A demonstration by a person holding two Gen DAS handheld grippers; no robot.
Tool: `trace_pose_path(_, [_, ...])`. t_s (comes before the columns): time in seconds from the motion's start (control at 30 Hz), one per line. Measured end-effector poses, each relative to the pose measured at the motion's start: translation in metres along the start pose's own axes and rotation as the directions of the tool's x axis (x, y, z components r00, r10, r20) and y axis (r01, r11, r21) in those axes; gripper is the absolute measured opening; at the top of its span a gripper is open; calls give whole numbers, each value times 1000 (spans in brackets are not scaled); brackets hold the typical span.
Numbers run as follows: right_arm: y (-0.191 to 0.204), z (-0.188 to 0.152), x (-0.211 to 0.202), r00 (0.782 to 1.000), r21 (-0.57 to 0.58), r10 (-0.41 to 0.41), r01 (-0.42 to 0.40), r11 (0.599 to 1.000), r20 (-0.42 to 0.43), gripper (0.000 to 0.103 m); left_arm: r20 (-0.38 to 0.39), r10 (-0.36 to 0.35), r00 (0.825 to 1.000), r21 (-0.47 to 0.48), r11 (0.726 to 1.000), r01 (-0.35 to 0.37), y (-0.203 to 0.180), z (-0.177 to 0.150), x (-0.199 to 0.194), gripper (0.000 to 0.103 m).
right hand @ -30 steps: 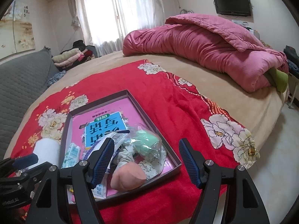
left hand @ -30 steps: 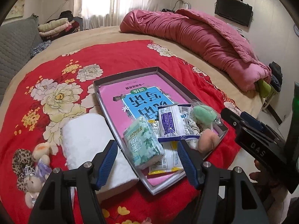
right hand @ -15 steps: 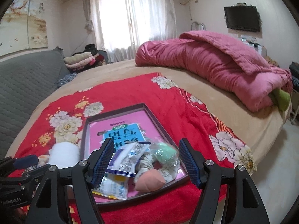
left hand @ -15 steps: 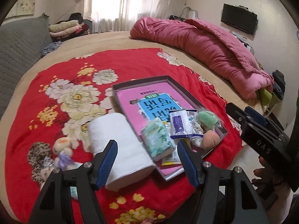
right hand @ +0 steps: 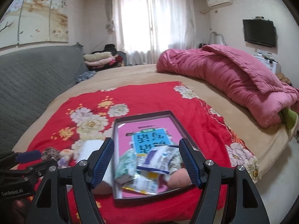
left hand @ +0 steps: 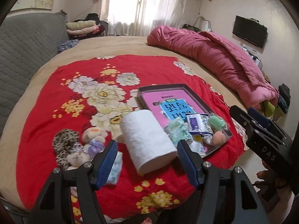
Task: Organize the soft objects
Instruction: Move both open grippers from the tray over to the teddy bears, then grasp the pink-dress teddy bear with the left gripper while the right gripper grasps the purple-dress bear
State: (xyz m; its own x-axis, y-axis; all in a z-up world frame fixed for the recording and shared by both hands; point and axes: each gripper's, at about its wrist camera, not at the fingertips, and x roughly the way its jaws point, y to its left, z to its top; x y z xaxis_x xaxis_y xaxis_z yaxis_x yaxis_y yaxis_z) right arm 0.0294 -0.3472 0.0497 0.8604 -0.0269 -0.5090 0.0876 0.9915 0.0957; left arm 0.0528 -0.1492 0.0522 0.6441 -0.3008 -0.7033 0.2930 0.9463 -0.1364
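The left gripper [left hand: 146, 160] stands with its jaws wide apart and nothing between them, hanging above the near edge of the red flowered blanket [left hand: 78, 115]; the right gripper [right hand: 146, 160] is also released and empty, above the near end of the tray [right hand: 114, 149]. Just beyond the left gripper's blue pads lies a white paper roll [left hand: 147, 140] on its side, with one end touching the left wall of the tray. To the left of the roll there is a small group of soft things on the blanket — a leopard-pattern piece [left hand: 64, 143], a little plush doll [left hand: 92, 137] and a pale blue tissue pack [left hand: 115, 169] partly hidden behind the left pad. In the near end of the dark shallow tray are piled a green tissue pack [left hand: 177, 130], a white sachet with purple print [left hand: 194, 121], a mint-green soft item in clear wrap [left hand: 216, 120] and a peach-coloured sponge [left hand: 217, 140]. The far part of the tray is bare, only its pink and blue printed bottom shows. Farther away the blanket ends on a beige bed cover, where a rolled pink quilt [right hand: 224, 78] lies at the right — behind it are the curtained window [right hand: 149, 22] and a wall television [right hand: 259, 32].
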Motion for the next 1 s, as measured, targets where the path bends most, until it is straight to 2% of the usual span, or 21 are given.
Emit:
trace_pose_path(0.2, [24, -1, -9, 999, -33, 37, -37, 999, -4, 73, 22, 11, 1000, -39, 999, -10, 22, -6, -14, 66])
trace_pose_path(0.57, [77, -15, -18, 991, -155, 128, -134, 979, -46, 73, 9, 60, 998, -128, 990, -58, 73, -30, -30, 66])
trace_pose_path(0.87, [114, -24, -23, 979, -226, 190, -204, 953, -79, 73, -48, 97, 994, -197, 975, -105, 115, -55, -29, 66])
trace_pose_path(1.0, [125, -29, -22, 973, -250, 210, -228, 941, -97, 73, -89, 87, 992, -241, 965, -106, 131, -66, -22, 66])
